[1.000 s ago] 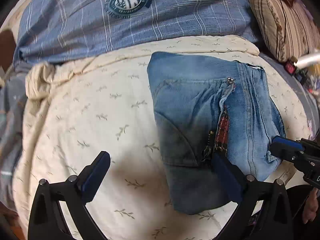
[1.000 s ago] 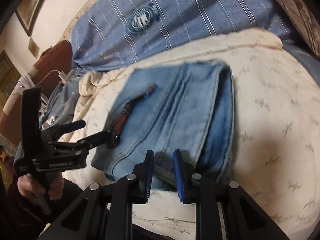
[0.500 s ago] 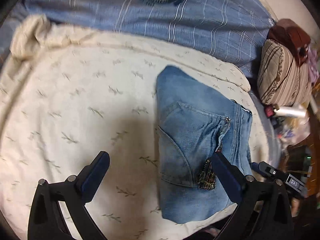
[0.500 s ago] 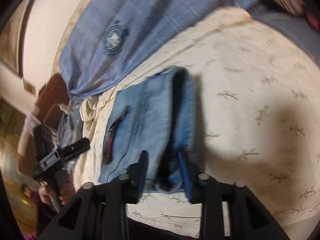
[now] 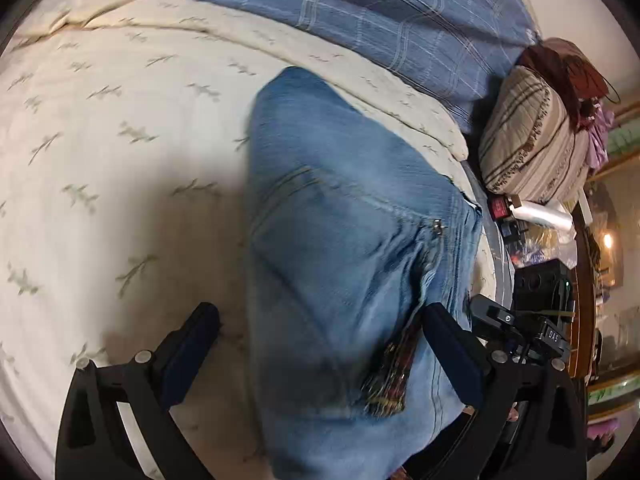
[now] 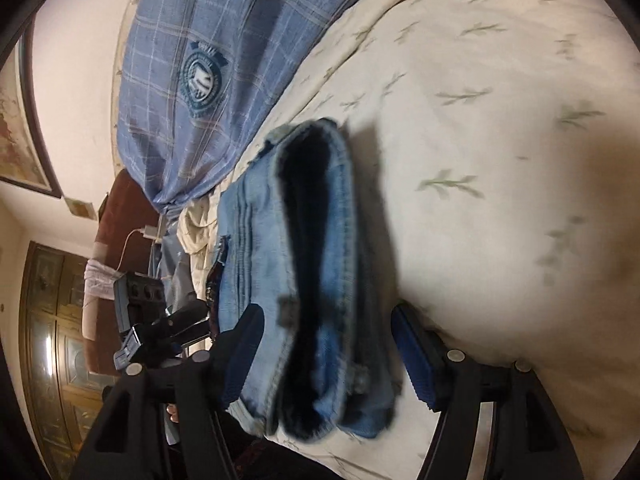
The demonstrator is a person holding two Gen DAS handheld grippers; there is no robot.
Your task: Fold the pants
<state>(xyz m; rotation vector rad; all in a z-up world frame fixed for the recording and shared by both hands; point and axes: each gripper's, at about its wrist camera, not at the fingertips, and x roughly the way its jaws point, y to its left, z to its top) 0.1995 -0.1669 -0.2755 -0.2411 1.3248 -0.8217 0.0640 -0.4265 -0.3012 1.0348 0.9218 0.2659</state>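
Observation:
Folded blue jeans (image 5: pixel 340 248) lie on a cream leaf-print bedspread (image 5: pixel 120 160), a dark red embroidered strip (image 5: pixel 392 376) showing near the pocket. My left gripper (image 5: pixel 320 320) is open wide just above their near end, its right finger over the denim. In the right wrist view the jeans (image 6: pixel 316 240) show their stacked folded edge. The right gripper (image 6: pixel 326 320) straddles that edge with its jaws opening; the denim sits between the pads, which do not press on it. Each gripper appears in the other's view: the right gripper (image 5: pixel 492 312) and the left gripper (image 6: pixel 188 316).
A blue plaid cover (image 5: pixel 360 8) with a round badge (image 6: pixel 202 76) lies at the far side of the bed. A striped pillow (image 5: pixel 532 140) and small clutter sit off the right edge. A brown headboard (image 6: pixel 120 208) and wooden cabinet (image 6: pixel 60 340) stand at left.
The right jaws, shut on the jeans' near edge a second ago, have spread apart and let it go. Both grippers rolled and dropped closer to the jeans.

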